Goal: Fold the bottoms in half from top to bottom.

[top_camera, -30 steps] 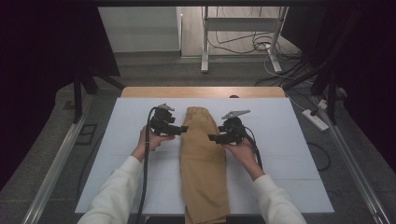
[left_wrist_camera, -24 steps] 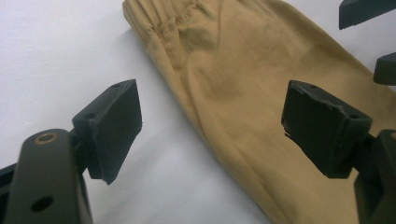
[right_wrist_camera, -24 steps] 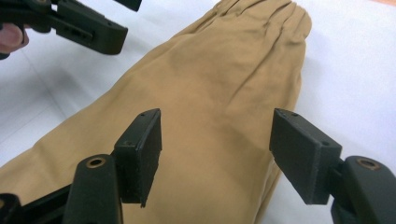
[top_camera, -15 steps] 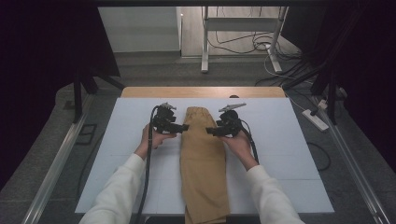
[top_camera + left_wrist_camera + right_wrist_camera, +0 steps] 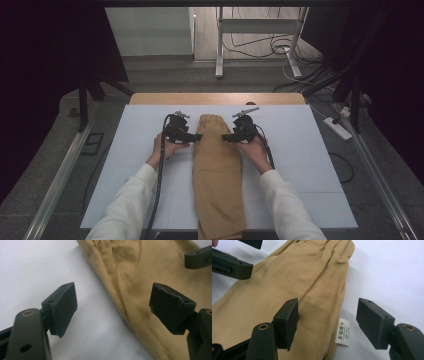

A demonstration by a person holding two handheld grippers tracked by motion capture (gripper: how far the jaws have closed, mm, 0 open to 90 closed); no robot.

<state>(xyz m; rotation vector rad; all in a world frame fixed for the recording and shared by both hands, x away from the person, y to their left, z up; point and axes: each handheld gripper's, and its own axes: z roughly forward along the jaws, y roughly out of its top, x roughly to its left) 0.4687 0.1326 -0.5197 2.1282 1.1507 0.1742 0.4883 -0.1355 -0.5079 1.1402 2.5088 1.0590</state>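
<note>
While a person's two white-sleeved forearms reach in from the bottom of the high view, a folded tan garment (image 5: 216, 170) lies lengthwise down the centre of a white table cover (image 5: 310, 165), its gathered waistband toward the upper middle of the frame and its lower end hanging past the near edge. At centre left, the left gripper (image 5: 196, 136) sits just beside the garment's left edge; at centre right, the right gripper (image 5: 227, 138) sits at its right edge, the two facing each other across the cloth. Seen from the left gripper view, the jaws stand spread, one above bare white cover, the other above tan fabric, with the garment's edge running between them and nothing pinched. Seen from the right gripper view, the jaws are likewise spread wide, straddling the garment's edge, where a small white care label (image 5: 343, 335) with dark print pokes out at lower centre.
</note>
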